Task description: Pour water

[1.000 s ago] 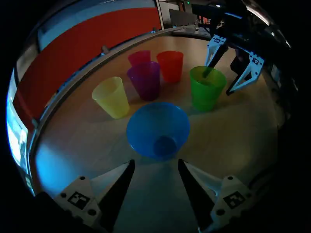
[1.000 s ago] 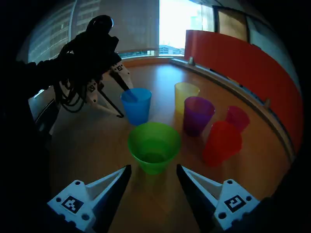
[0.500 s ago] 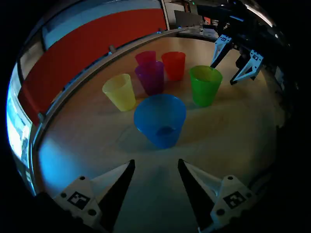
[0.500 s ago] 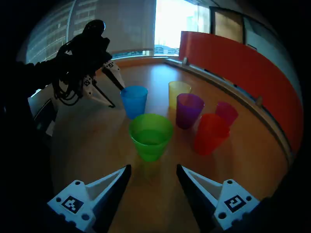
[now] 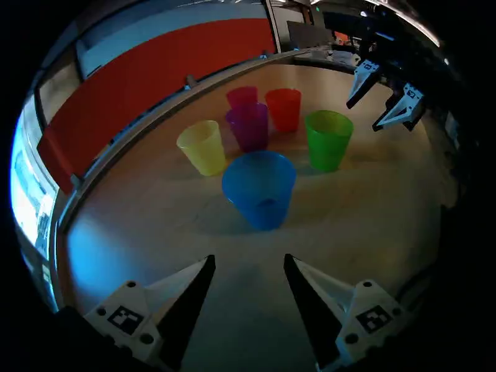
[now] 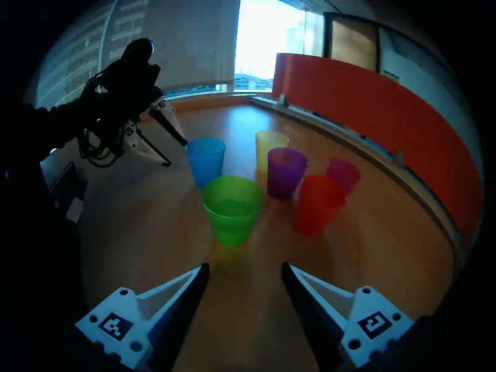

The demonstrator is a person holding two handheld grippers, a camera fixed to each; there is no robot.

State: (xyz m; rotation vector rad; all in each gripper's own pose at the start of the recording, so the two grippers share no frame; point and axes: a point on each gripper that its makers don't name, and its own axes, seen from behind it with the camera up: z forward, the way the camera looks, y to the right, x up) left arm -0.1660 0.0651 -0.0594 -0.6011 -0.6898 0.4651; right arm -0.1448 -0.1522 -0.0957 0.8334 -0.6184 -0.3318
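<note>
Wooden table [image 5: 372, 204] with six plastic cups [image 5: 259, 189], each a different colour

On the pale wooden tabletop [image 5: 155, 217], all upright. In the left gripper view: nearest, the blue plastic cup [image 5: 259, 186]; behind it to the left, the yellow plastic cup [image 5: 202, 147]; straight behind, the purple plastic cup [image 5: 249, 127], then the pink plastic cup [image 5: 242, 97]; right of those, the red plastic cup [image 5: 284, 109]; nearer and farther right, the green plastic cup [image 5: 327, 139]. Beyond the table's far edge, the long red wall panel [image 5: 155, 68].
</note>
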